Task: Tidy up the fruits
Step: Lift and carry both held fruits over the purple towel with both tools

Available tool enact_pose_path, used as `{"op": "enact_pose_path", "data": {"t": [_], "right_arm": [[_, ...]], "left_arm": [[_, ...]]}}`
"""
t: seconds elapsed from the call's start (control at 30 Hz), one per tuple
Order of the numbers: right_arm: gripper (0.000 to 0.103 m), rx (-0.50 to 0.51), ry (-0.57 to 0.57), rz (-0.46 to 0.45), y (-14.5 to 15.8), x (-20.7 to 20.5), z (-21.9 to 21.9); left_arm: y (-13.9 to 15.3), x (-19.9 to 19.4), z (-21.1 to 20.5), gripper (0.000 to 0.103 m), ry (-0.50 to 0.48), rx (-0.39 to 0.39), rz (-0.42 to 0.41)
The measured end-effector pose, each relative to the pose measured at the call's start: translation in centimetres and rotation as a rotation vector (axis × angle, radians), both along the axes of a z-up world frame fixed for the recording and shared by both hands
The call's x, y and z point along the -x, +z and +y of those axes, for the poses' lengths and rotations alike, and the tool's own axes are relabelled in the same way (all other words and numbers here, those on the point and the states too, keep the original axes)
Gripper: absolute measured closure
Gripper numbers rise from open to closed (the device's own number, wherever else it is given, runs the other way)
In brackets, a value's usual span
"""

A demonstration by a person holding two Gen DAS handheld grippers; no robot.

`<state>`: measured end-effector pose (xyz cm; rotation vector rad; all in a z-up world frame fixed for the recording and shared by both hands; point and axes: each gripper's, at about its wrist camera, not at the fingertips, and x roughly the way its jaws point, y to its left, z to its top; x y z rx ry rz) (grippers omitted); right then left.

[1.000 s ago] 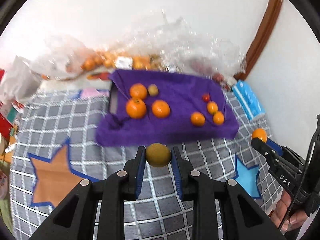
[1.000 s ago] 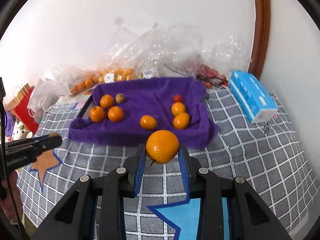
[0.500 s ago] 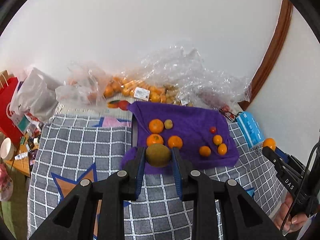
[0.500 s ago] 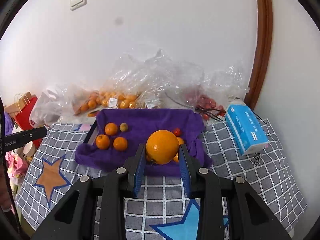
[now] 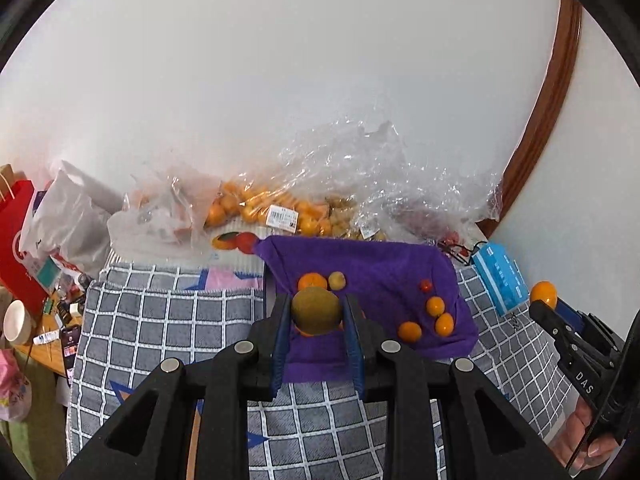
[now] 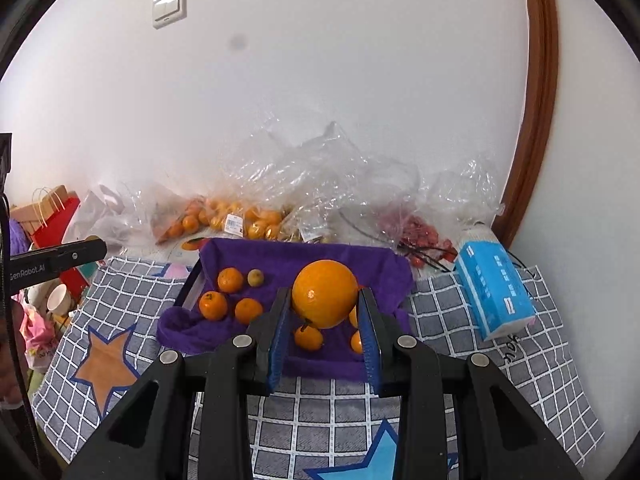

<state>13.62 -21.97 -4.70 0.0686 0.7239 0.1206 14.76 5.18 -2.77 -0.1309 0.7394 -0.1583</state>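
Your left gripper (image 5: 316,316) clamps a dull olive-brown round fruit (image 5: 316,310) above the purple towel's (image 5: 384,264) near edge. Your right gripper (image 6: 325,312) pinches a glossy orange (image 6: 325,293) over the same towel's near half.

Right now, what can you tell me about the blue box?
The blue box is a soft, plastic-wrapped pack, light blue with white ends and small printing. It lies flat and slightly angled on the grey checked mat, right of the purple cloth, near the wall. Crinkled clear bags sit just behind it. Neither gripper touches it.
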Motion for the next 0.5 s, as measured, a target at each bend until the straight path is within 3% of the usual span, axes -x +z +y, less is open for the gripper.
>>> {"op": "enact_pose_path", "data": {"t": [0.5], "right_arm": [[0.070, 0.010, -0.017, -0.035, 1.2, -1.5, -0.7]], "left_arm": [[1.6, -1.1, -1.3, 0.078, -0.022, -0.009, -0.042]]}}
